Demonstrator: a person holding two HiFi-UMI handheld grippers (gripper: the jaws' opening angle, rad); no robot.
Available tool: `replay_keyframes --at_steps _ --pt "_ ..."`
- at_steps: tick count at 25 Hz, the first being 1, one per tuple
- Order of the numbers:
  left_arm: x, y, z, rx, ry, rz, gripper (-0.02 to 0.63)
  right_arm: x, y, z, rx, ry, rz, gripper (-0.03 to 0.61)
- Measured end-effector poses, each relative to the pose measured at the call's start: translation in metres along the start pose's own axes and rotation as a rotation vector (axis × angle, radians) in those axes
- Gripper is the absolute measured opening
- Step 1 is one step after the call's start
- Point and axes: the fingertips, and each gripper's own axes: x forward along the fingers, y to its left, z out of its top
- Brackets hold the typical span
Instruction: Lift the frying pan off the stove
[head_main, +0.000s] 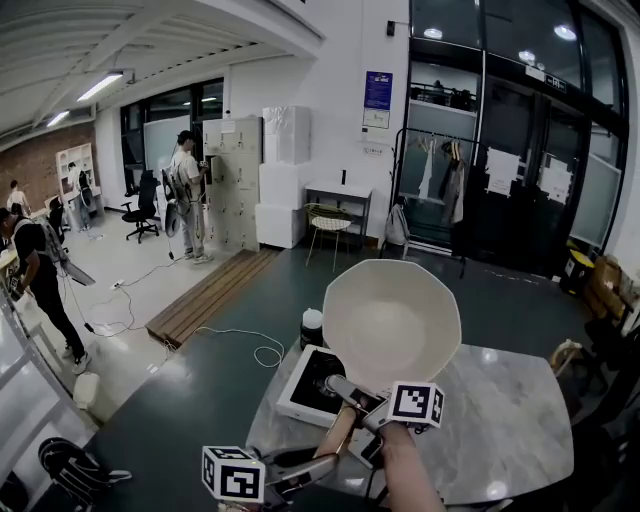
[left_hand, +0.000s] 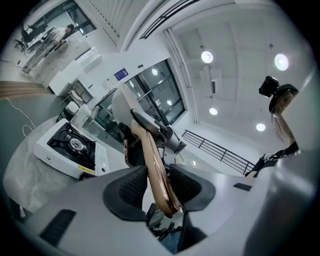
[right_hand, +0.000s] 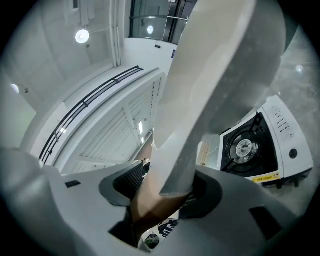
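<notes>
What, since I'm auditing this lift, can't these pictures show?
- Head view: the frying pan hides part of the stove; the pale-capped container beside it is too small to identify.
- Left gripper view: the stove's yellow label is too small to read.
- Right gripper view: the pan covers the stove's left side.

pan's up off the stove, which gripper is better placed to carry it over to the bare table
Right, probably. The right gripper clamps the handle close to the pan, near the weight. The left gripper pinches only the handle's far end, so it mostly steadies.
</notes>
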Motion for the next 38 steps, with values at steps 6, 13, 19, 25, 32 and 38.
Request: replay_keyframes --at_steps 6,13,19,25,32,38 --pt "0.03 -0.017 -0.005 0.002 0.056 -0.073 0.147 -0.046 -0.006 0.025 -0.015 -0.097 -0.058 0.227" --pt "0.06 -0.029 -0.014 0.016 0.133 -0.15 0.147 -0.087 -0.016 0.045 -0.044 -0.174 -0.138 0.227" --pt "0.076 -0.034 -0.017 0.025 0.153 -0.188 0.146 -0.109 -0.019 0.056 -0.056 -0.216 -0.156 0.236" --pt "0.081 -0.034 -0.014 0.013 0.143 -0.212 0.143 -0.119 -0.023 0.064 -0.069 -0.243 -0.164 0.236" --pt "0.084 -0.029 -0.014 0.011 0.159 -0.222 0.143 -0.115 -0.025 0.065 -0.065 -0.245 -0.168 0.239" --pt "0.089 -0.027 -0.015 0.013 0.159 -0.229 0.143 -0.116 -0.025 0.069 -0.088 -0.239 -0.176 0.239"
